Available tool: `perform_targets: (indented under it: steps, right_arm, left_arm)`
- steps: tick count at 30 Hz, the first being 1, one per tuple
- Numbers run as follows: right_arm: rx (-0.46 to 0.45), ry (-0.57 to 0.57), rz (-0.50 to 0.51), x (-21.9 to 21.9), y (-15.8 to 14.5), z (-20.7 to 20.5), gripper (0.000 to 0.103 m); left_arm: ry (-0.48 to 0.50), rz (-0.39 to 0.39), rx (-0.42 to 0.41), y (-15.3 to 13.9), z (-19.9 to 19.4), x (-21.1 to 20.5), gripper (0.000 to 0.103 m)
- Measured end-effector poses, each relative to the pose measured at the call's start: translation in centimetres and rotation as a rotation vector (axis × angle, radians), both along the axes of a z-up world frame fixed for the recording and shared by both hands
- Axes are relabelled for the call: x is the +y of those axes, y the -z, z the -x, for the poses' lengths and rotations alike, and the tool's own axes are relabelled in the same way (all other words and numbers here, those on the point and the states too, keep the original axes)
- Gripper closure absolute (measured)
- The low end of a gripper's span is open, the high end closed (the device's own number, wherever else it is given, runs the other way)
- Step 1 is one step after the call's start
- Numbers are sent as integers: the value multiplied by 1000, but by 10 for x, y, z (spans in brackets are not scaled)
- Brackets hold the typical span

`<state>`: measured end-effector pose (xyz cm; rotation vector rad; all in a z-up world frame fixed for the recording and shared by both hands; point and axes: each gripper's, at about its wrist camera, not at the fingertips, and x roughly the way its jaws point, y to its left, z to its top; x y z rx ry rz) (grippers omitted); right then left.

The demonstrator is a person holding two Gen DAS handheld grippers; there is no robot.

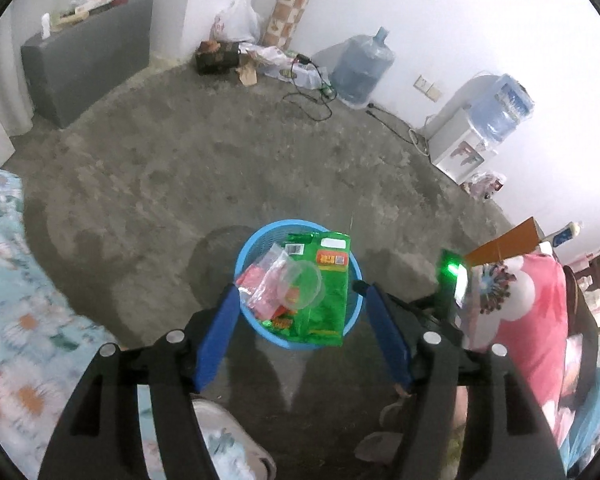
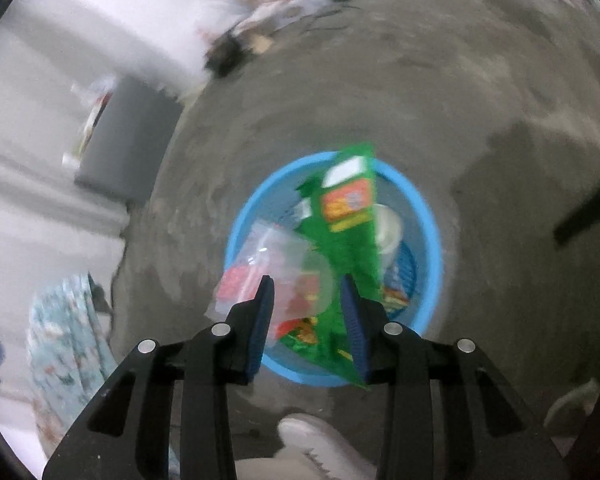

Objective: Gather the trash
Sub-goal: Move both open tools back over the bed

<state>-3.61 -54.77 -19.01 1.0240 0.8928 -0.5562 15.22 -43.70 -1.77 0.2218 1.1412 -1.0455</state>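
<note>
A blue plastic waste basket (image 1: pixel 252 240) stands on the concrete floor. It holds a large green snack bag (image 1: pixel 328 288), a clear plastic cup (image 1: pixel 300 284) and a clear bag with red print (image 1: pixel 260 284). My left gripper (image 1: pixel 298 294) is open and empty, above the basket. In the right wrist view the basket (image 2: pixel 428 216) shows with the green bag (image 2: pixel 348 220), the cup (image 2: pixel 316 280) and the clear bag (image 2: pixel 248 268) inside. My right gripper (image 2: pixel 308 284) is open and empty, just over the basket. The right gripper body with a green light (image 1: pixel 450 280) shows at the right.
A grey cabinet (image 1: pixel 88 56) stands at the back left. Bags, a box and cables (image 1: pixel 260 60) lie by the far wall, with a water jug (image 1: pixel 360 68) and a dispenser (image 1: pixel 472 132). A floral bed cover (image 1: pixel 16 300) is at the left. Shoes (image 2: pixel 324 452) are below the grippers.
</note>
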Motion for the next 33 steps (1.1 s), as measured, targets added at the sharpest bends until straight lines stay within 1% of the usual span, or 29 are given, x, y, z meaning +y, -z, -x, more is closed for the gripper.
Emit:
perform_targets:
  steps: [3, 6, 7, 8, 9, 10, 11, 12, 14, 16, 17, 18, 19, 20, 21, 23, 24, 25, 26, 27, 28, 30, 31, 33]
  right_arm:
    - [59, -86, 53, 10, 6, -31, 68]
    - [152, -169, 112, 21, 28, -65, 67]
    - [198, -198, 141, 25, 40, -77, 66]
    - [242, -225, 170, 28, 51, -89, 62]
    - [320, -267, 213, 33, 69, -102, 62]
    - [378, -298, 240, 37, 85, -111, 62]
    - [418, -317, 252, 39, 97, -116, 64]
    - [484, -346, 259, 42, 118, -121, 66]
    - [564, -373, 255, 43, 143, -125, 72]
    - [632, -376, 236, 38, 169, -124, 75]
    - [651, -368, 220, 34, 178, -122, 75]
    - [668, -360, 198, 29, 186, -121, 82]
    - [692, -342, 147, 21, 194, -121, 84]
    - [681, -326, 124, 15, 195, -121, 84]
    - [701, -338, 113, 10, 199, -123, 82]
    - [773, -387, 86, 11, 209, -125, 77]
    - [775, -403, 68, 11, 211, -125, 74]
    - [752, -404, 60, 12, 208, -123, 72]
    - [726, -400, 60, 12, 203, -122, 64]
    - [687, -391, 58, 13, 195, -119, 59]
    - [627, -382, 57, 13, 182, -114, 59]
    - [544, -380, 69, 16, 158, -106, 57]
    - [491, -385, 91, 17, 139, -97, 56]
    - [445, -372, 120, 16, 115, -86, 55]
  left_arm:
    - [-11, 12, 9, -14, 3, 34, 35]
    - [-31, 19, 3, -22, 7, 67, 34]
    - [-42, 17, 1, -25, 8, 80, 34]
    - [-51, 18, 4, -26, 9, 92, 33]
    - [-67, 18, 11, -27, 8, 104, 33]
    - [-88, 20, 22, -27, 7, 117, 33]
    - [-112, 18, 36, -26, 5, 129, 33]
    - [-145, 10, 50, -24, 2, 140, 33]
    - [-189, 4, 66, -24, -4, 157, 33]
    - [-227, 5, 54, -26, -8, 171, 33]
    - [-238, 7, 42, -28, -9, 177, 33]
    - [-247, 5, 28, -29, -11, 181, 32]
    - [-262, 5, 15, -30, -13, 187, 33]
    - [-272, 8, 14, -30, -16, 190, 33]
    - [-282, 9, 19, -30, -18, 193, 33]
    - [-302, 13, 33, -27, -22, 200, 33]
    - [-309, 16, 35, -27, -23, 203, 33]
    - [-313, 18, 34, -27, -23, 205, 33]
    - [-315, 22, 31, -27, -23, 207, 33]
    - [-316, 27, 29, -28, -22, 210, 33]
    - [-316, 30, 29, -28, -23, 213, 33]
    - [-319, 38, 31, -29, -23, 219, 33]
    - [-318, 42, 32, -29, -23, 223, 33]
    - [-317, 49, 27, -31, -22, 227, 33]
